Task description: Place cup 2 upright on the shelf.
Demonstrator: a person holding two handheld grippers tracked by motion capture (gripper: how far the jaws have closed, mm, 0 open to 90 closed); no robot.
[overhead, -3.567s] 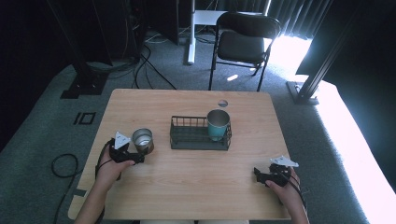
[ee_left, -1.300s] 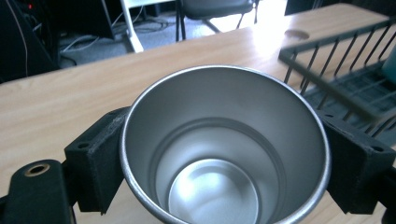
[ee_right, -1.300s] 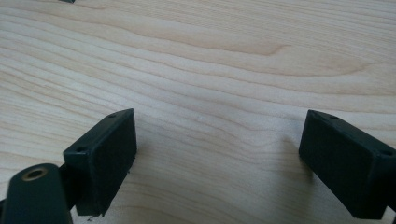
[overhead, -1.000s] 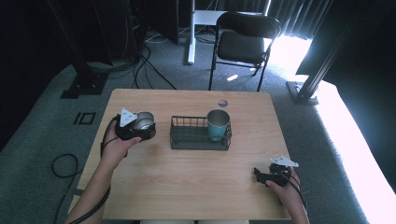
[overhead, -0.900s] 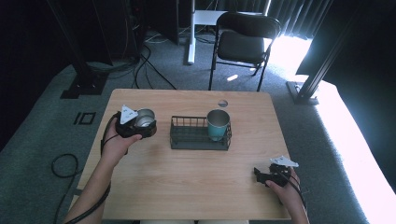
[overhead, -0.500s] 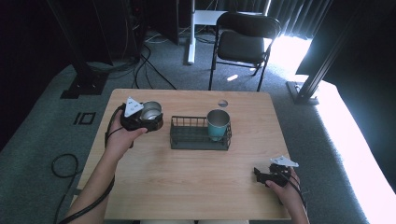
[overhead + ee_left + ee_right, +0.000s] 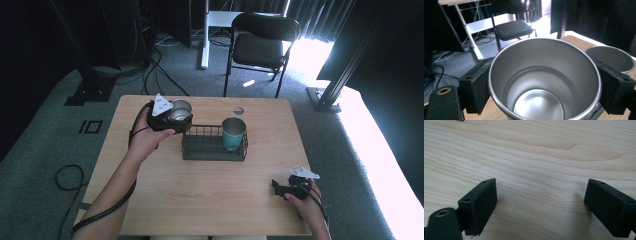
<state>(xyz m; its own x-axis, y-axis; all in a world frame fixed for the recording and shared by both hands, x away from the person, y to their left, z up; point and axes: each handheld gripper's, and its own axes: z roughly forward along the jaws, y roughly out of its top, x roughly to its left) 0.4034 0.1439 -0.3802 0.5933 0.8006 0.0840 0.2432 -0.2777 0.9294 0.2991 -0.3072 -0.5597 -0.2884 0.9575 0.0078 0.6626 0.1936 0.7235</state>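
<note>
The left gripper (image 7: 176, 116) is seen clenched on a steel cup (image 7: 180, 110), its two black pads pressed against opposite sides of the cup's wall in the left gripper view. The cup (image 7: 544, 82) is held upright and lifted clear of the desk (image 7: 210, 200), above the far left part of it, just beside the left end of a wire basket (image 7: 200, 148). The left forearm is stretched forward and raised, the hand wrapped around the gripper body. A teal cup (image 7: 233, 133) is stood inside the basket's right end. The right gripper (image 7: 281, 187) is rested low at the near right of the desk, released, with bare wood between its jaws.
</note>
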